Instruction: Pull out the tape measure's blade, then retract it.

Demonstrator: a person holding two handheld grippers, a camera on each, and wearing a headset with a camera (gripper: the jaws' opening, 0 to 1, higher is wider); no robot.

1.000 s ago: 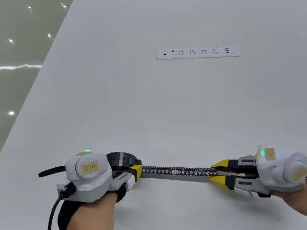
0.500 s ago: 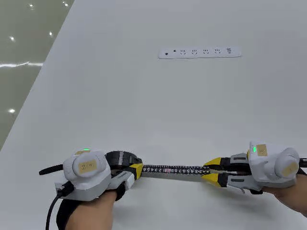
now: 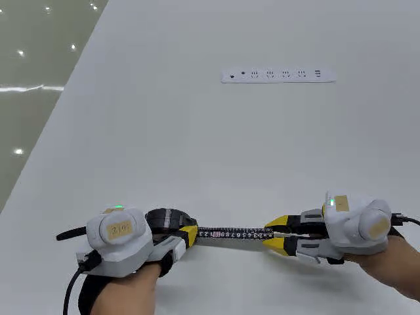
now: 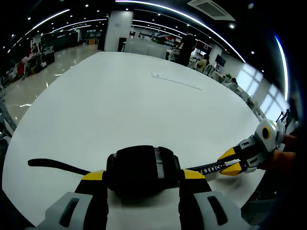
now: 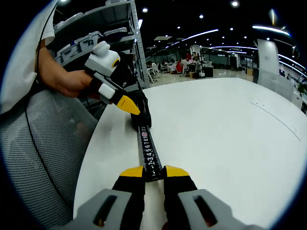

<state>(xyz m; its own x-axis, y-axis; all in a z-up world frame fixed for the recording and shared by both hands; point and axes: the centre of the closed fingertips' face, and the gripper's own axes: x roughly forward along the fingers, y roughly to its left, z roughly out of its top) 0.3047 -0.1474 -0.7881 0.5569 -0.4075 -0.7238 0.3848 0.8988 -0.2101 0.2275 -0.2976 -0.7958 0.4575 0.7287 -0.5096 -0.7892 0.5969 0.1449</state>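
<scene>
A black tape measure case (image 3: pixel 168 221) (image 4: pixel 142 169) (image 5: pixel 141 111) rests on the white table, and my left gripper (image 3: pixel 184 234) (image 4: pixel 144 175) is shut on it. Its black blade (image 3: pixel 234 233) (image 5: pixel 149 154) (image 4: pixel 207 168) with white numbers runs out to the right along the table. My right gripper (image 3: pixel 273 233) (image 5: pixel 154 172) is shut on the blade's end, its yellow fingertips (image 5: pixel 132 172) pinching the strip. A black strap (image 4: pixel 53 166) trails left from the case.
A white power strip (image 3: pixel 278 75) (image 4: pixel 176 81) lies flat far across the table. The table's left edge (image 3: pixel 46 134) drops to a shiny floor. Shelving (image 5: pixel 103 28) and a person's mesh-clad body stand behind the left hand in the right gripper view.
My right gripper has moved left toward the case, and the exposed length of blade has grown shorter. The left gripper and case have stayed put.
</scene>
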